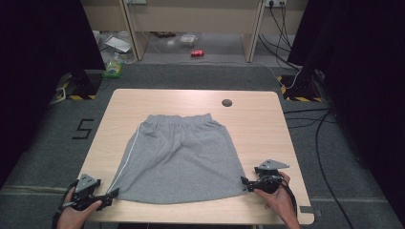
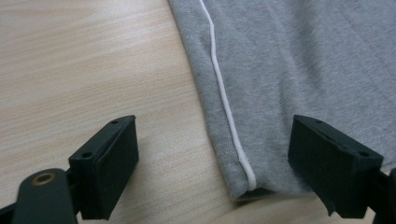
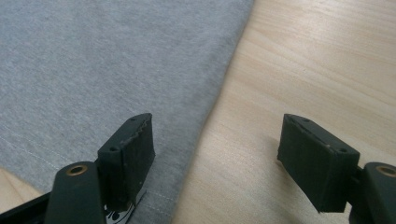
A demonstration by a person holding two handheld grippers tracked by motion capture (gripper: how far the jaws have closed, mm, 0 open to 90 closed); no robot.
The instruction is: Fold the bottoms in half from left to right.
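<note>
A grey skirt [image 1: 179, 160] with an elastic waistband lies flat in the middle of the light wooden surface [image 1: 258, 129], waistband toward the top of the high view and hem toward the bottom edge. A thin white piping stripe [image 2: 224, 98] runs down its left side seam to the hem corner.

The left gripper [image 1: 102, 199] sits at the lower left of the high view, held by a hand [image 1: 76, 214], its tips at the skirt's lower left corner. In the left gripper view its fingers [image 2: 109, 163] stand spread wide, with the hem corner and the end of the stripe lying between them, pressed by neither.

The right gripper [image 1: 249, 183] is at the lower right, in the other hand [image 1: 279, 198], beside the skirt's lower right corner. In the right gripper view its fingers [image 3: 130, 154] are also spread: one rests over the grey cloth near the hem, the other over bare wood, with the skirt's side edge running between them. A small white patch with dark marks shows under the finger on the cloth; it cannot be read.

On the floor [image 1: 38, 143] at the left of the high view, a black "5" [image 1: 83, 128] is marked. A red can [image 1: 197, 53] lies on the floor at the top centre; its print is too small to read.
</note>
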